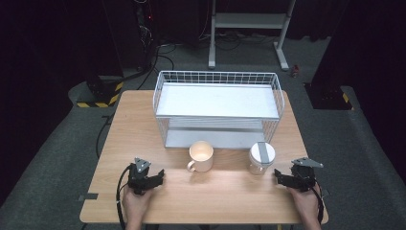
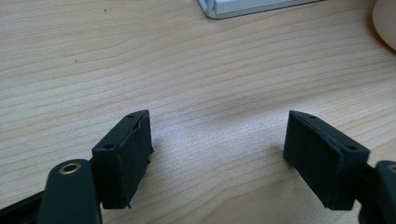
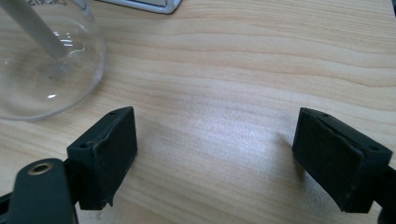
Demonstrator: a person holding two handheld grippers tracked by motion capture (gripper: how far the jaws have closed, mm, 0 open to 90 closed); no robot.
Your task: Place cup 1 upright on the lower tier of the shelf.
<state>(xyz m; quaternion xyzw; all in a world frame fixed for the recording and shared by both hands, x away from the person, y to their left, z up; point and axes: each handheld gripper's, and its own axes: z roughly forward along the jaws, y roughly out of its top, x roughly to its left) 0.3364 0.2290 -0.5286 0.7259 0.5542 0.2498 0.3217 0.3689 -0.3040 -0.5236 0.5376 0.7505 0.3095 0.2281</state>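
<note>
One cream mug point(image 1: 201, 155) and one clear glass jar point(image 1: 261, 158) stand on the wooden worktop point(image 1: 215, 196), the things nearest the two hand-held grippers. In the high view the mug sits just left of the worktop's middle, at about 2 o'clock from the left hand-held gripper point(image 1: 159, 175), with its handle turned toward 7 o'clock; nothing can be seen inside it. The jar stands at about 3 o'clock from the mug, well apart from it, and at about 10 o'clock from the right hand-held gripper point(image 1: 277, 176), just beside it. A pale lid with a grey strip across it closes the jar, and through the glass in the right gripper view the jar point(image 3: 44, 60) looks empty.

There are two hand-held grippers, one in each hand, both resting low over the near part of the worktop. The left hand-held gripper point(image 2: 217, 156) has its jaws spread wide with only bare wood between them. The right hand-held gripper point(image 3: 217, 156) likewise stands wide open over bare wood, with the jar's rounded base at about 10 o'clock from its jaws and not touching them.

At 12 o'clock from the mug and jar stands one white wire basket rack point(image 1: 218, 76) with two levels, a flat pale shelf on top and another below; both levels carry nothing. Its lower front edge lies just behind the mug and the jar.
</note>
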